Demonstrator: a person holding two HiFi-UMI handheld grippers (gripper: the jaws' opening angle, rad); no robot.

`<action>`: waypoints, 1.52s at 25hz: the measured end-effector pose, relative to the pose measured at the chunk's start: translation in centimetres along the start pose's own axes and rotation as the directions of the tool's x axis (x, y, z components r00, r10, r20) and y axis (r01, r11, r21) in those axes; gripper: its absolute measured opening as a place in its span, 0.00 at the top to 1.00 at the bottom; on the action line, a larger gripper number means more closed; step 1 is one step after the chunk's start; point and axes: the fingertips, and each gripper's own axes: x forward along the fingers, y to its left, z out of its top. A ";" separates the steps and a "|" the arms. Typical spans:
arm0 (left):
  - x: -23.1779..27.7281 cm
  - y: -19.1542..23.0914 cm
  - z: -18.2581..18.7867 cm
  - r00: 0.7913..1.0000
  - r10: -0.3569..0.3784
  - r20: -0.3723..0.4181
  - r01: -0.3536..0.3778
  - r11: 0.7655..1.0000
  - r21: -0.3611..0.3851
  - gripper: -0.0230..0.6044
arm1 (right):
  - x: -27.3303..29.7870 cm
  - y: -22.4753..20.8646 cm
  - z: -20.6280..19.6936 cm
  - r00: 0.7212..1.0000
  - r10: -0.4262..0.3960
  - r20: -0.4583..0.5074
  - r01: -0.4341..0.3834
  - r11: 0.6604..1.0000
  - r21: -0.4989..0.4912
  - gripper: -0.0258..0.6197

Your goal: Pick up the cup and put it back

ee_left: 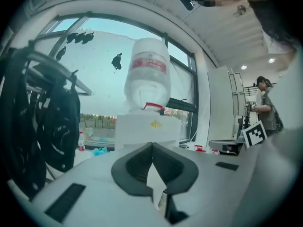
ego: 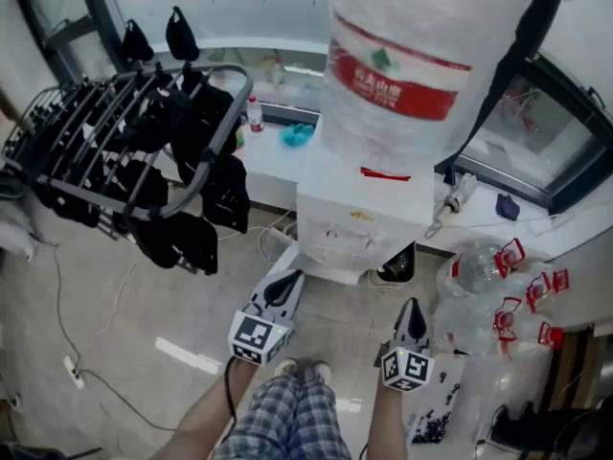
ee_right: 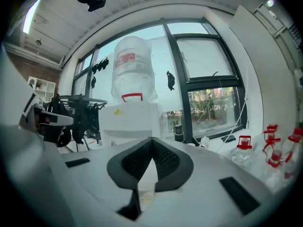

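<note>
Nearest, checked trousers [ego: 287, 420] are seen from above on the pale floor [ego: 144, 286]. Just ahead of them the two grippers are held side by side, well apart, both aimed at the water dispenser [ego: 356, 220]. The left gripper [ego: 289, 278] is shown in its own view with the jaws brought together, tips touching and nothing between them. The right gripper [ego: 412, 305] is likewise closed and empty. Low in the slit beneath the right jaws' tips a small pale shape [ee_right: 146, 194] can be glimpsed. It may be the cup, but that cannot be settled, and no cup is plainly shown in the head view. Its place is therefore only guessed to be low on or near the dispenser's front. The dispenser is topped by an upturned water bottle [ego: 412, 56] with a red label. A drying rack [ego: 124, 132] hung with dark clothes stands to its left, and empty bottles with red handles [ego: 503, 300] are heaped to its right. A white ledge [ego: 273, 166] runs behind it under the window. The step in hand is judged to be the approach, with nothing yet picked up. The next move would call for the cup to be found and one pair of jaws to be opened and set around its wall. They would need to be closed gently, since a light cup could be tipped or crushed.
</note>
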 end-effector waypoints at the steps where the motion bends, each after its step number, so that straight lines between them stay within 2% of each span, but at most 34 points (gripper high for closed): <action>1: -0.2 -0.2 1.9 1.000 0.002 0.013 -0.002 1.000 0.006 0.92 | -0.3 0.0 2.1 1.000 0.002 0.008 -0.002 1.000 -0.004 0.93; 5: -1.0 -0.2 9.3 0.999 0.019 0.045 -0.019 1.000 0.001 0.92 | -1.2 -0.1 9.9 0.999 0.002 0.050 -0.001 1.000 -0.014 0.93; 8: -1.7 -0.8 14.0 0.998 0.015 0.067 -0.017 0.999 0.028 0.92 | -2.0 -0.3 15.5 0.996 0.004 0.084 -0.002 1.000 -0.022 0.93; 12: -2.3 -1.3 18.9 0.997 0.016 0.079 -0.020 0.998 0.051 0.92 | -2.7 -0.3 21.7 0.991 0.015 0.131 -0.011 1.000 -0.027 0.93; 16: -2.9 -2.1 22.4 0.995 -0.005 0.104 -0.003 0.998 0.071 0.92 | -3.6 -0.1 25.6 0.986 0.021 0.167 -0.017 0.999 -0.029 0.93; 19: -2.9 -2.4 24.8 0.991 -0.006 0.134 -0.005 0.996 0.084 0.92 | -3.9 -0.3 27.5 0.982 0.027 0.189 -0.029 1.000 0.008 0.93; 22: -3.1 -3.0 26.3 0.988 -0.006 0.157 -0.007 0.997 0.079 0.92 | -4.7 -0.5 28.8 0.980 0.041 0.194 -0.043 0.999 0.005 0.93; 31: -3.7 -4.4 28.7 0.974 0.029 0.225 -0.045 0.997 0.069 0.92 | -6.8 -2.5 31.4 0.975 0.042 0.218 -0.029 0.998 -0.063 0.93; 38: -4.0 -4.5 29.2 0.969 0.058 0.242 -0.073 0.996 0.052 0.92 | -8.1 -3.4 31.2 0.979 0.019 0.204 -0.009 0.999 -0.050 0.94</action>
